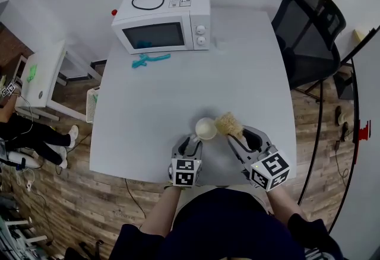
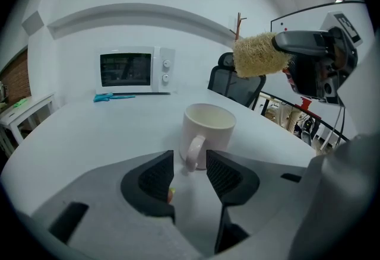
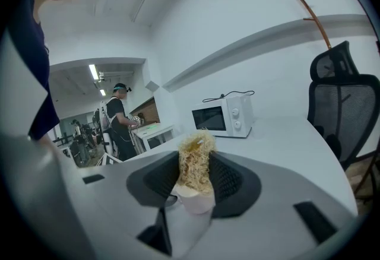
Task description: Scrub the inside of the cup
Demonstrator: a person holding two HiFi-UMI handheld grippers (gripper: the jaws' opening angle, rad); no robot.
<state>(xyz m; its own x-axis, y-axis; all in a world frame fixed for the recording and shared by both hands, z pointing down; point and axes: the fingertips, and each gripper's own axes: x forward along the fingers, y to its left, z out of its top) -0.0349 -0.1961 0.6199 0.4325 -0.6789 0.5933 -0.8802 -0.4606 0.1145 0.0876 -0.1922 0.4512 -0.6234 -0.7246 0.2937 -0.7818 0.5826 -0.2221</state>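
Head view: our left gripper (image 1: 191, 145), fingers spread, sits at six o'clock of the white mug (image 1: 206, 129) on the tabletop (image 1: 148, 110). Left gripper view: we should pinch its handle (image 2: 193, 152) firmly first. Right gripper view: our right gripper (image 3: 196, 174) has its fingers clamped on the loofah scrubber (image 3: 195, 158).

A cream-white mug (image 1: 206, 129) stands upright and empty near the front edge of the white table (image 1: 148, 116), handle toward that edge. A tan, fibrous loofah scrubber (image 1: 228, 124), clamped in the right gripper (image 1: 240, 136), hangs just beside its rim.
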